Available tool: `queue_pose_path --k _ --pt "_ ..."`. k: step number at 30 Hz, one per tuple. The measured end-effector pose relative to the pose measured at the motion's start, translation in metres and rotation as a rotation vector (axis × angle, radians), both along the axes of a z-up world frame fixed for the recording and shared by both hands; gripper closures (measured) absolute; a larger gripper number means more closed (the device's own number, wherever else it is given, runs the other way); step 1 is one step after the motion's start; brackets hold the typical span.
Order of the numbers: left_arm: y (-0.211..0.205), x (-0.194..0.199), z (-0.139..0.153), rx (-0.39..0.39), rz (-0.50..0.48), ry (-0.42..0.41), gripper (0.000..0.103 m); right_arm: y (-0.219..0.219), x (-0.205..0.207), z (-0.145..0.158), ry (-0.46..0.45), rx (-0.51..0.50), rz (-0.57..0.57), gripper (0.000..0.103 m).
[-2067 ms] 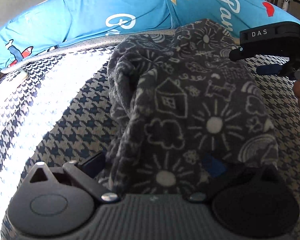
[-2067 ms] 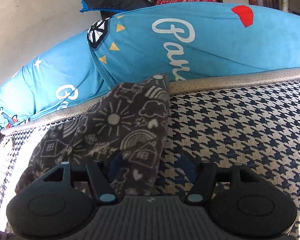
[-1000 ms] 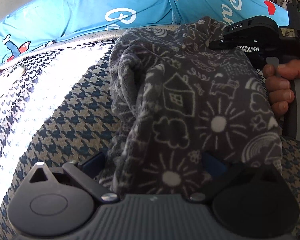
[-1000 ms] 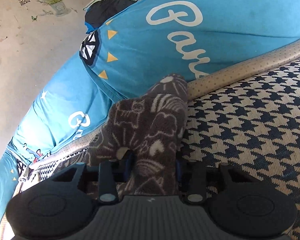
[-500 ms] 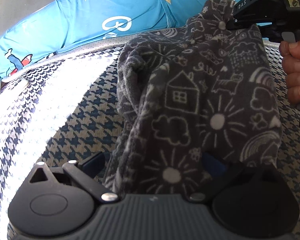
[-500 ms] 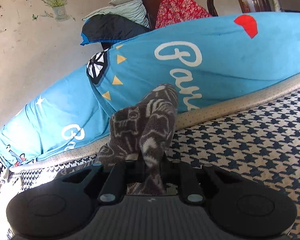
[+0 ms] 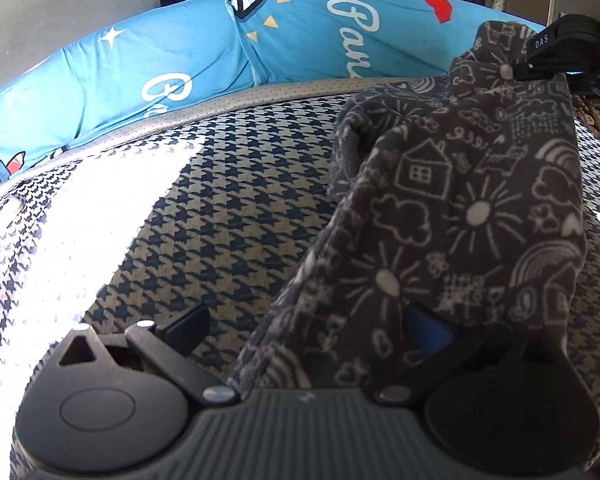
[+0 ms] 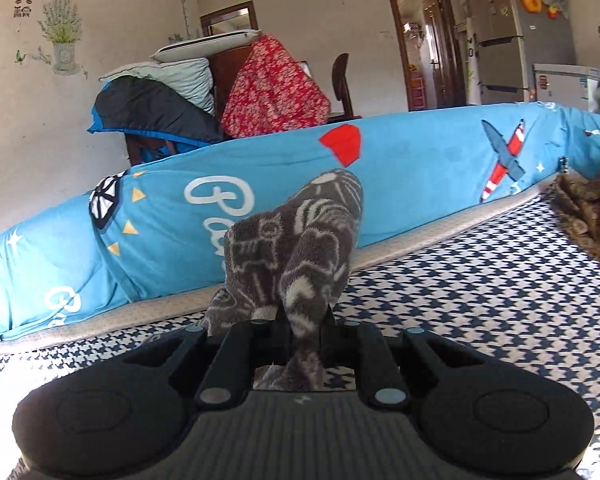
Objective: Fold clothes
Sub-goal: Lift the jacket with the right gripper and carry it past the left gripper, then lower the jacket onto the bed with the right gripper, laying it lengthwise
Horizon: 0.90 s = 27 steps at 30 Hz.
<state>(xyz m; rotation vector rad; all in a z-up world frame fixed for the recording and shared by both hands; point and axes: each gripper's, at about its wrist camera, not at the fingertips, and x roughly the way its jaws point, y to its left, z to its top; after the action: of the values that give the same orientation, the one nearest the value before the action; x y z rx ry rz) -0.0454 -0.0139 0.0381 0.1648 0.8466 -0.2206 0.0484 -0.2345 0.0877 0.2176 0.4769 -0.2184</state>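
Right hand-held gripper (image 8: 300, 334) had just pinched shut on a corner of the grey fleece garment (image 7: 460, 216), lifting it off the houndstooth mattress (image 7: 240, 200). Left hand-held gripper (image 7: 304, 330) sat apart, fabric draped over one finger. Next move probably: carry that corner across for the fold.

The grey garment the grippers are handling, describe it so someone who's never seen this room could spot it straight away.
Find the long blue printed cushion along the back of the houndstooth surface. In front of it, the dark grey fleece garment is pinched by the right gripper. Only it carries white doodles: houses, suns, clouds, rainbows.
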Motion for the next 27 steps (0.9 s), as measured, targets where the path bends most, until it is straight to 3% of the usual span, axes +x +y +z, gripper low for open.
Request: queue_pose_path --k 8,14,16,19,23,27 --pt "-0.019 -0.049 0.002 0.016 -0.014 -0.047 0.000 -0.064 -0.059 -0.005 0.067 -0.030 -0.150 0.090" --pt "-0.016 -0.067 0.004 0.019 0.035 -0.033 0.000 -0.097 -0.080 -0.022 0.184 -0.009 -0.206 0.090" --pt "-0.012 -0.073 0.005 0.021 0.055 -0.029 0.000 -0.103 -0.083 -0.028 0.228 -0.022 -0.210 0.083" --pt "-0.006 -0.082 0.006 0.020 0.083 -0.016 0.000 -0.108 -0.098 -0.021 0.203 -0.055 -0.250 0.075" --pt "0.002 -0.089 0.007 0.008 0.108 0.003 0.000 -0.103 -0.115 -0.006 0.145 -0.055 -0.198 0.075" --pt "0.010 -0.099 0.011 0.011 0.123 0.002 0.000 -0.092 -0.122 -0.004 0.164 0.023 -0.086 0.075"
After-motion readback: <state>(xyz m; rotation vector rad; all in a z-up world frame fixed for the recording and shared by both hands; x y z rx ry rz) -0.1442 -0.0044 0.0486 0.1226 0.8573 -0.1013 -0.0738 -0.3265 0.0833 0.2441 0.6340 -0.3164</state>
